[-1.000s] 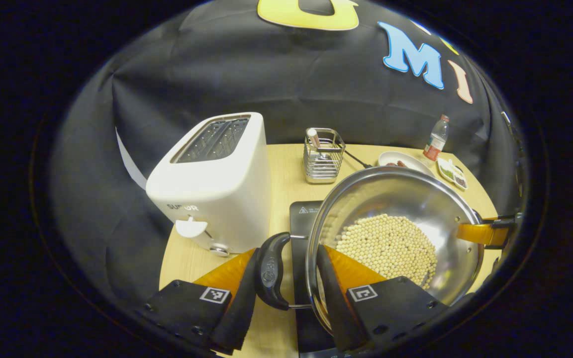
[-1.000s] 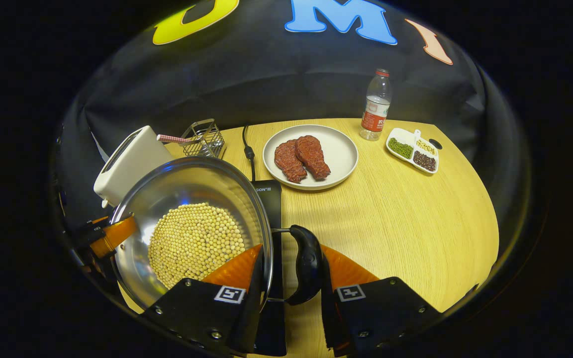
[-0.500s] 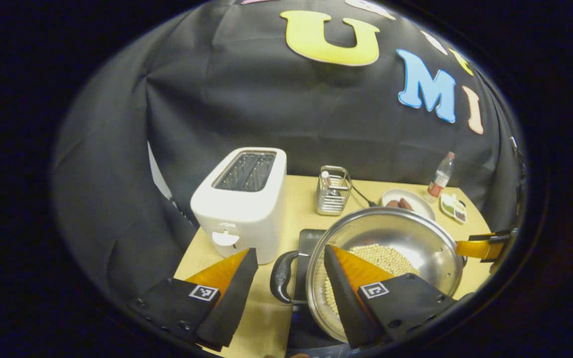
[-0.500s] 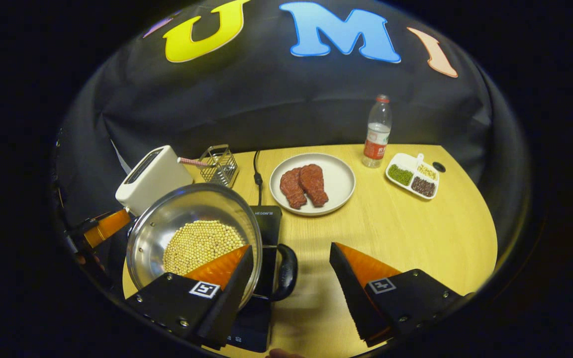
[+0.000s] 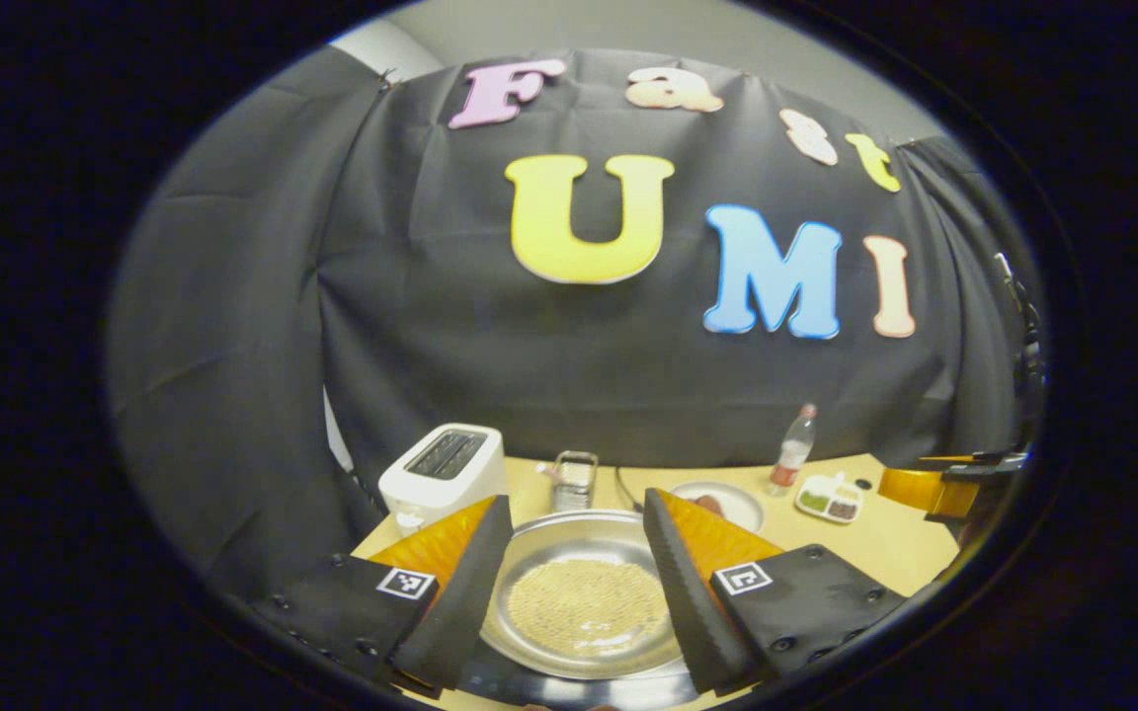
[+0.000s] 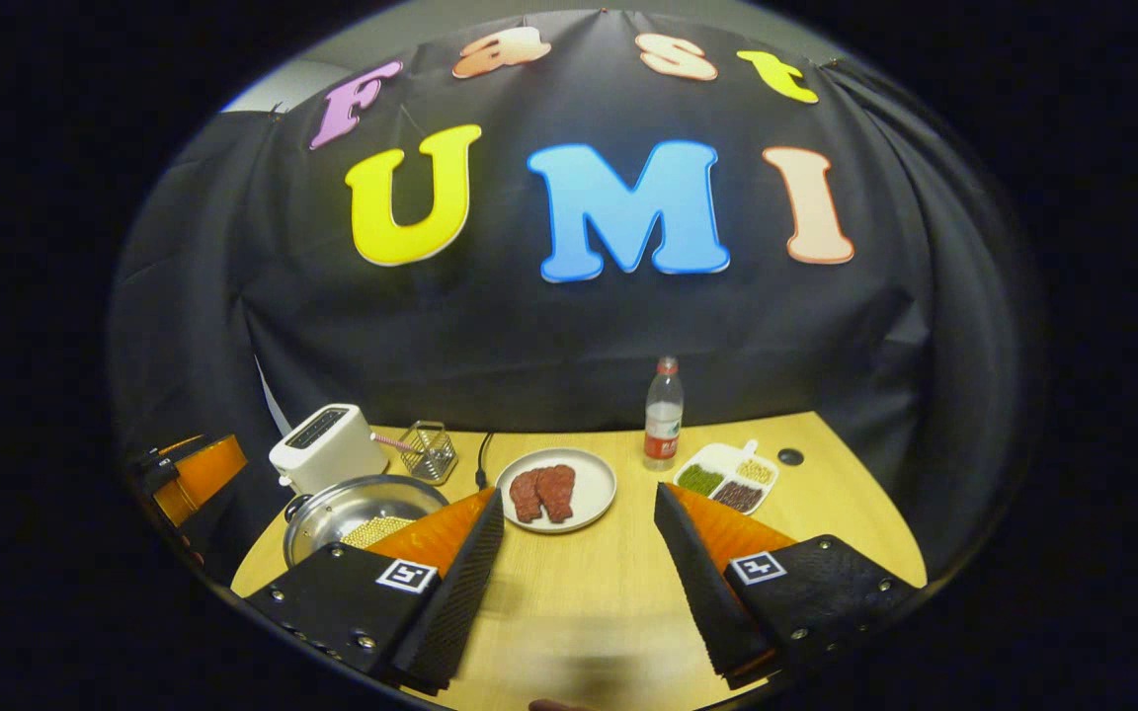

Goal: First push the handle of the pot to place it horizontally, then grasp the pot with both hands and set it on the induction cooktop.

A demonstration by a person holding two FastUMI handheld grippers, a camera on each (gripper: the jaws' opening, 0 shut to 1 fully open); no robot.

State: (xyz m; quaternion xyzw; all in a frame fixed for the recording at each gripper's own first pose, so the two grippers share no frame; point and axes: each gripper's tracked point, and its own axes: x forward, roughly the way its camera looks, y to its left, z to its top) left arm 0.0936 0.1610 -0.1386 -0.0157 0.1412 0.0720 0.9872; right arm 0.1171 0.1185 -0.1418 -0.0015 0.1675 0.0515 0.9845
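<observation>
1. My left gripper [image 5: 569,583] is spread wide with nothing between its orange-and-black fingers. It hangs high above the near edge of the pale wooden table [image 6: 826,513].
2. My right gripper [image 6: 579,583] is just as wide apart and equally empty, held above bare wood on the near right of the table.
3. The shiny round steel pot [image 5: 584,592] with its layer of pale yellow beans [image 5: 584,602] sits low between my left fingers as I look down, on the flat black induction cooktop [image 5: 569,686], whose dark edge shows under the pot's near rim. In the right gripper view the pot [image 6: 352,509] is at the near left of the table, one dark handle [image 6: 294,509] just visible at its left rim.
4. Behind the pot stand the white two-slot toaster [image 6: 324,449] and a small wire basket [image 6: 428,449]. To the right are the white plate with two reddish steaks [image 6: 556,491], the clear plastic bottle [image 6: 663,415] and the white divided dish of beans [image 6: 732,479].
5. I judge the task all but done — pot on the cooktop, both hands free.
6. Next I need only carry both grippers clear, toward me, without clipping the rim — a knock could slide the pot off centre or spill beans.
</observation>
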